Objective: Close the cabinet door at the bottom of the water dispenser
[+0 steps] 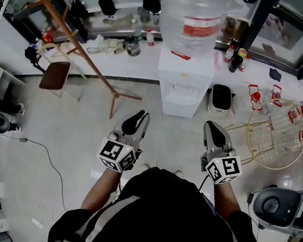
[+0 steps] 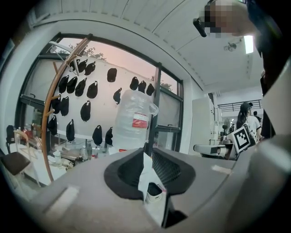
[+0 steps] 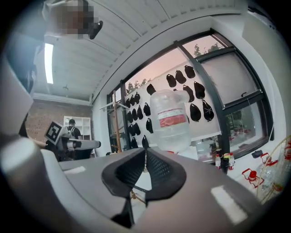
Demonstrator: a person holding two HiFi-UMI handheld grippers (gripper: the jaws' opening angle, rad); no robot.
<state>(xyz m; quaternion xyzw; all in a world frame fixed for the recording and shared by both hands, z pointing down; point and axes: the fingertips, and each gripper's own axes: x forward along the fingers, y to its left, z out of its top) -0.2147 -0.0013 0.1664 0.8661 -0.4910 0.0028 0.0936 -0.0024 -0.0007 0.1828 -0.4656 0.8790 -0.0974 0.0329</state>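
Note:
The white water dispenser (image 1: 184, 74) stands against the far wall with a big clear bottle (image 1: 194, 16) on top. Its lower front panel (image 1: 180, 102) looks flush, with no door swung out. My left gripper (image 1: 136, 118) and right gripper (image 1: 213, 128) are held side by side on the near side of the dispenser, pointing at it, apart from it. In the left gripper view the left gripper (image 2: 146, 150) has its tips together with nothing between them, and the bottle (image 2: 132, 120) rises behind. The right gripper (image 3: 145, 154) is likewise shut and empty below the bottle (image 3: 170, 120).
A wooden coat rack (image 1: 69, 30) and a chair (image 1: 54, 74) stand at the left. A white bin (image 1: 220, 98) sits right of the dispenser, beside a round wire basket (image 1: 277, 135). A grey machine (image 1: 283, 209) is at the right. A cluttered counter (image 1: 123, 45) runs along the wall.

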